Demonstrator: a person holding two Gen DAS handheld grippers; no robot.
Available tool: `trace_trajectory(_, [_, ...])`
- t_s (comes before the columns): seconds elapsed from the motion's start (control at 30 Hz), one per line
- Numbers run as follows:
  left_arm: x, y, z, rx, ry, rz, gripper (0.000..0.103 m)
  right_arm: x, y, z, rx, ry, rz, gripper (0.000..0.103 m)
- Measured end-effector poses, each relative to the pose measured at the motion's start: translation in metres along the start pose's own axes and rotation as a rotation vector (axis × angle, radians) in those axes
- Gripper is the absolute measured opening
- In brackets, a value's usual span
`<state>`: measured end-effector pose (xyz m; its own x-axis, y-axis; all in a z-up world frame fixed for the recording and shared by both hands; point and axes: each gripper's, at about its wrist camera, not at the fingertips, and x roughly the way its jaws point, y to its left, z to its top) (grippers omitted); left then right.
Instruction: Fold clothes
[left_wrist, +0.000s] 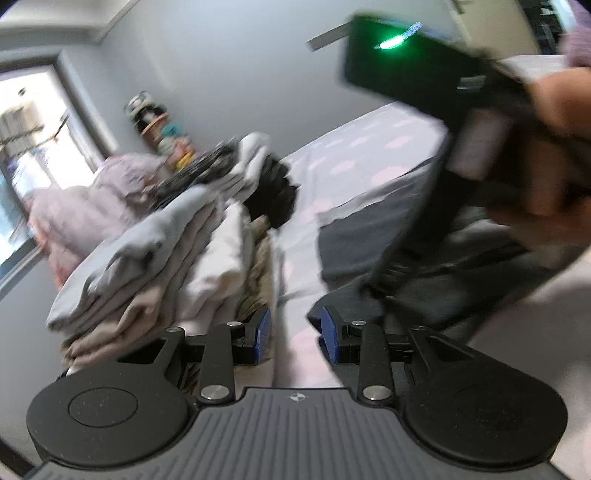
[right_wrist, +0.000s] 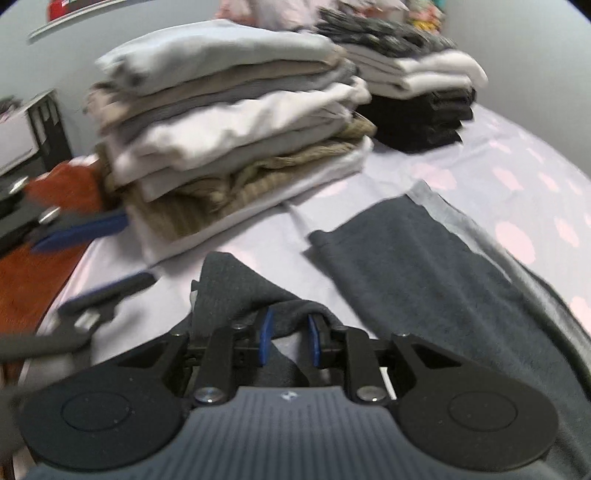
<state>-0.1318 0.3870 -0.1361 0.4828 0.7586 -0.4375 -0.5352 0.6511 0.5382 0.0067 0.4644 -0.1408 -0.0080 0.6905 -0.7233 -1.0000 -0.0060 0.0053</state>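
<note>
A dark grey garment lies flat on the lilac bed sheet, with one corner folded over near me. My right gripper sits over that folded part. Its blue pads stand a little apart, and slack cloth lies between them. In the left wrist view the same garment lies right of my left gripper, which is open over bare sheet with nothing between its pads. A hand holds the right gripper, blurred, down on the garment. The left gripper shows open at the bed's left edge.
A tall stack of folded clothes stands just behind the garment, and a second stack of white and black items is farther right. A pink heap lies near the window. An orange floor shows left of the bed.
</note>
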Motion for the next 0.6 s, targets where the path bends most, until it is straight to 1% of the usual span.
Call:
trace_trajectory(0.07, [-0.001, -0.009, 0.000, 0.050, -0.011, -0.025, 0.036, 0.002, -0.009, 0.002, 0.042, 0.003, 0.011, 0.024])
trace_trajectory(0.13, [0.003, -0.021, -0.001, 0.108, -0.002, -0.036, 0.036, 0.001, -0.019, 0.004, 0.097, -0.008, 0.031, 0.024])
trace_trajectory(0.2, [0.007, -0.028, -0.002, 0.142, 0.009, -0.036, 0.036, -0.001, -0.029, 0.006, 0.161, -0.026, 0.057, 0.024])
trace_trajectory(0.27, [0.012, -0.032, -0.002, 0.152, 0.027, -0.032, 0.036, -0.002, -0.037, 0.008, 0.221, -0.035, 0.084, 0.024])
trace_trajectory(0.43, [0.020, -0.033, -0.003, 0.139, 0.050, -0.019, 0.036, -0.002, -0.049, 0.014, 0.304, -0.062, 0.131, 0.025])
trace_trajectory(0.5, [0.018, -0.033, -0.003, 0.151, 0.043, -0.013, 0.036, 0.000, -0.054, 0.017, 0.346, -0.066, 0.153, 0.025])
trace_trajectory(0.6, [0.017, -0.036, -0.002, 0.207, 0.020, 0.006, 0.036, -0.005, -0.057, 0.020, 0.356, -0.078, 0.157, 0.025])
